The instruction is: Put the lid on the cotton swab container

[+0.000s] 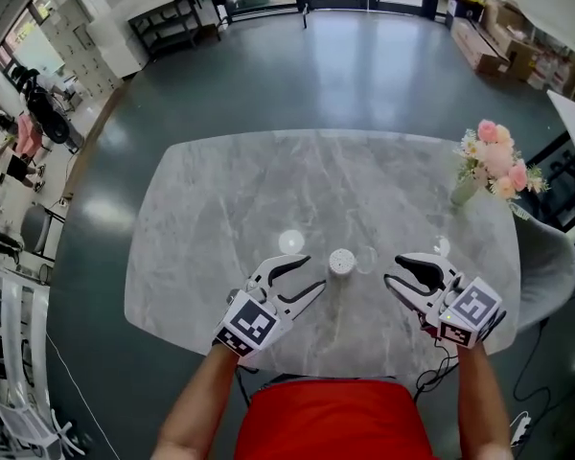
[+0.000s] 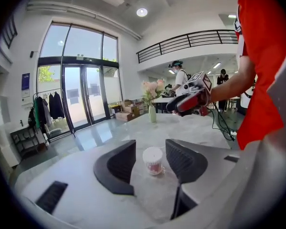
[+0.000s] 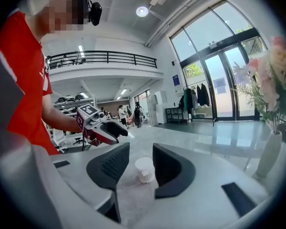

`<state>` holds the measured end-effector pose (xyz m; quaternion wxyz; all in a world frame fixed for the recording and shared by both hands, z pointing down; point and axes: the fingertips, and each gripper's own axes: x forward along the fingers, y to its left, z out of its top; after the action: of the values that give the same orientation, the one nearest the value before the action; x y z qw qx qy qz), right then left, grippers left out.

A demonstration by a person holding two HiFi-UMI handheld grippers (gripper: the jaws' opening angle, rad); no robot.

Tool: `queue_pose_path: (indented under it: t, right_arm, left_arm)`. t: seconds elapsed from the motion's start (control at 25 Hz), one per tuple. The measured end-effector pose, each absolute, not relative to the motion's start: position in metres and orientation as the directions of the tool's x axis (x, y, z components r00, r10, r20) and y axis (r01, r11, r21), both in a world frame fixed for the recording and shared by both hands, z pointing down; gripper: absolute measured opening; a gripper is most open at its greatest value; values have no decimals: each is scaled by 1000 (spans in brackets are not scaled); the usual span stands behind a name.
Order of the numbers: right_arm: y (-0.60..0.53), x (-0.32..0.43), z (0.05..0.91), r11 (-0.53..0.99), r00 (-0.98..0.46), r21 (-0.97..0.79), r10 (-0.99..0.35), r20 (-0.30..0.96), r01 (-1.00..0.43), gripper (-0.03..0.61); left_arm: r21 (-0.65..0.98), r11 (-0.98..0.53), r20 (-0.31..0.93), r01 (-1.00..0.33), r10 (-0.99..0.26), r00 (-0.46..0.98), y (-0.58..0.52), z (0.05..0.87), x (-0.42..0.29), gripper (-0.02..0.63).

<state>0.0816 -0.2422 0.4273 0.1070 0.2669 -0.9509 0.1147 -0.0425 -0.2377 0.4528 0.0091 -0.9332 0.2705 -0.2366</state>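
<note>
Cotton swab container [image 1: 341, 262] near table [image 1: 268, 180] front edge; clear lid [image 1: 366, 257] beside it looks light and slick, so pinch its rim. Left gripper [image 1: 315, 271] and right gripper [image 1: 392, 267] both gape, empty.

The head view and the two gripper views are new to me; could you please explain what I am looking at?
There is no robot: a person holds a two-jaw gripper in each hand, the left gripper and the right gripper; the marker cubes belong to them. The head view comes from a camera on the person's head, looking down. Each gripper view comes from a camera riding on that gripper, looking along its jaws. On the marble table stands a small white cotton swab container between the grippers, and a vase of flowers near the right edge. A faint clear round shape beside the container may be its lid; I cannot be sure. Both grippers are open and hold nothing; the container only shows beyond their jaws.
</note>
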Motion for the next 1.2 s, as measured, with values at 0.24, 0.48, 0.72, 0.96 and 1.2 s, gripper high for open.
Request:
queue_pose_path:
  t: [0.24, 0.48, 0.72, 0.96, 1.2]
  right_arm:
    - [-250, 84, 465, 839, -824, -165, -441, 355, -519, 230]
    - [-257, 74, 494, 852, -818, -168, -392, 421, -495, 267]
    - [-262, 66, 516, 873, -807, -153, -344, 480, -463, 301]
    - [-267, 58, 523, 900, -791, -100, -313, 525, -423, 301]
    - [-270, 49, 523, 922, -788, -60, -291, 543, -382, 297]
  left_arm:
    - [-120, -880, 527, -460, -449, 721, -252, 499, -32, 278]
    - [-73, -904, 578, -422, -383, 720, -261, 537, -25, 307]
    - [-1, -915, 588, -403, -326, 740, -269, 565, -14, 316]
    - [35, -928, 612, -372, -274, 742, -271, 584, -6, 314]
    - [29, -933, 600, -359, -271, 753, -275, 587, -3, 259]
